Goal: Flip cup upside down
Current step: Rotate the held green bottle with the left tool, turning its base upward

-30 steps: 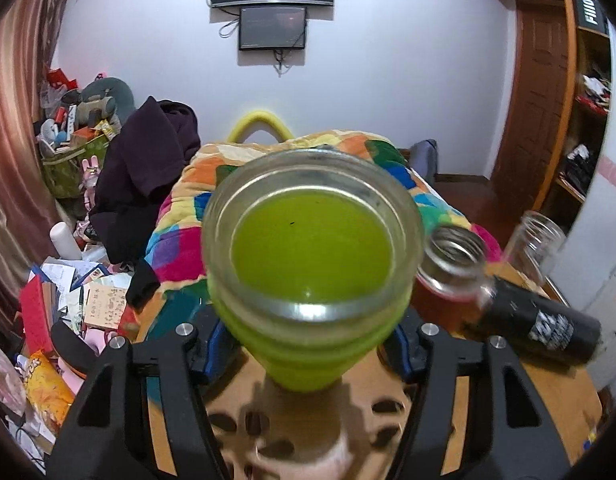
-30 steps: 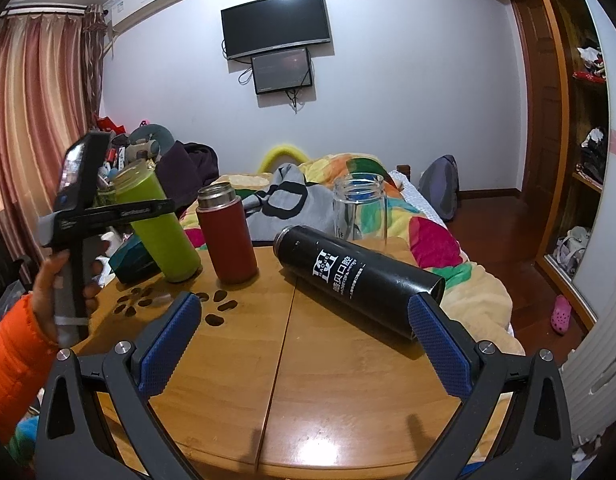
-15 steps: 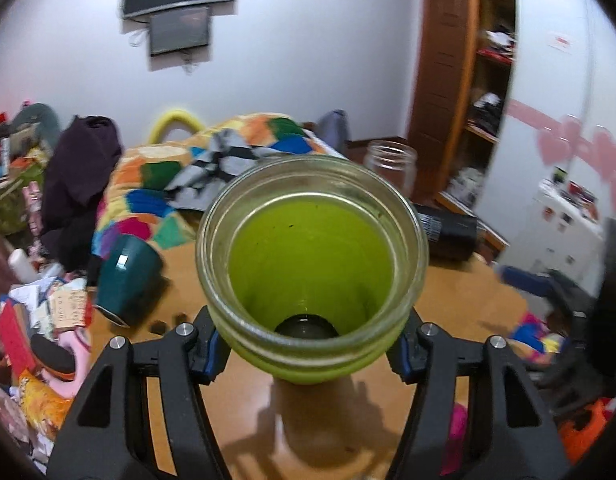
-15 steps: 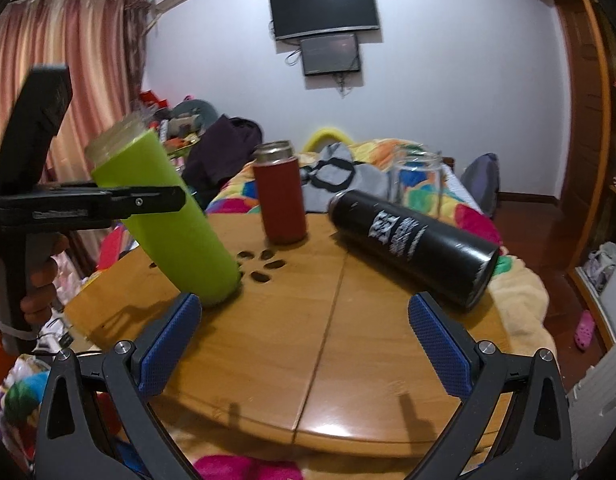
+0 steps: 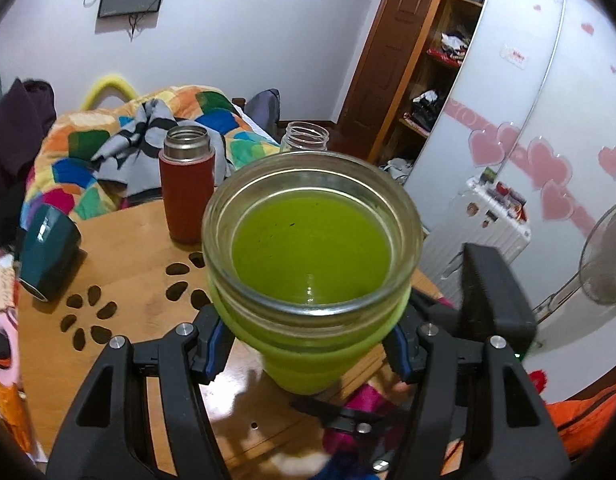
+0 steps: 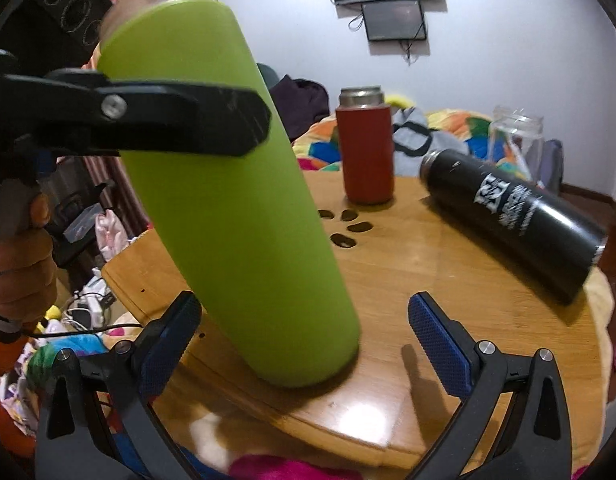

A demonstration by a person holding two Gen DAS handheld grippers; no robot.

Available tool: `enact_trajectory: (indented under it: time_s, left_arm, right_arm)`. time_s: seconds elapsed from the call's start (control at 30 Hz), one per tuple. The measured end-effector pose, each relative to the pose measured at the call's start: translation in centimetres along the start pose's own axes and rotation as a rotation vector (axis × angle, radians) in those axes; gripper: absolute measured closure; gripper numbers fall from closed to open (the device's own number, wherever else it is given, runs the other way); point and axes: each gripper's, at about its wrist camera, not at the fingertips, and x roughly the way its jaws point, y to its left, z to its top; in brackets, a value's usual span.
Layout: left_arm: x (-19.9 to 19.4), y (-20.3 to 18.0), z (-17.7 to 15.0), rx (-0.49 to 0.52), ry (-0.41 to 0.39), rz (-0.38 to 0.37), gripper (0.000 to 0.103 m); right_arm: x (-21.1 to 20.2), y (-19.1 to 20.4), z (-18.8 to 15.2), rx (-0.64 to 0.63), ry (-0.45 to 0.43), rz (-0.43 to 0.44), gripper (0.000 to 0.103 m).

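Note:
The tall green cup (image 5: 312,252) with a clear glass rim is held mouth-up in my left gripper (image 5: 308,340), whose blue pads press its sides. In the right wrist view the green cup (image 6: 236,200) leans left, its base near the table's front edge, with the left gripper (image 6: 156,120) clamped across its upper part. My right gripper (image 6: 304,344) is open; its blue pads stand on either side of the cup's base without touching it.
On the round wooden table (image 6: 428,288) stand a red flask (image 6: 366,148) and a clear glass jar (image 6: 516,136); a black bottle (image 6: 516,220) lies on its side. A dark teal mug (image 5: 48,252) lies at the table's left edge. A bed with a colourful quilt (image 5: 108,152) is behind.
The left gripper has carried the green cup toward the table's front edge. The right gripper has moved in and narrowed so its pads now flank the cup's base.

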Motion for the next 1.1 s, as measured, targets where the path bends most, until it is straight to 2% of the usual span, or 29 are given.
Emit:
enact_trajectory:
  time_s: [0.13,0.37,0.63,0.87,1.1]
  left_arm:
    - [0.0,1.3,0.1,-0.053,-0.006,-0.043,0.041]
    - [0.7,5.4,0.4,-0.217,-0.025,-0.142,0.040]
    - [2.2,9.6,0.2,-0.391,-0.032,-0.199,0.038]
    - [4.7,12.8,-1.5,-0.560,0.037,-0.226,0.032]
    - [5.9,13.7,-2.6,-0.642,0.096,-0.241,0.028]
  right_arm:
    - [0.7,-0.2,0.2,0.013,0.019,0.067,0.025]
    - [0.8,1.0,0.3,-0.029,0.018,-0.001,0.030]
    - [0.7,1.4,0.9,-0.063,0.014,-0.046,0.035]
    - [0.5,1.7,0.8,-0.072,0.005,-0.039,0.037]
    - [0.6,1.8,0.7,-0.064,0.008,-0.030,0.038]
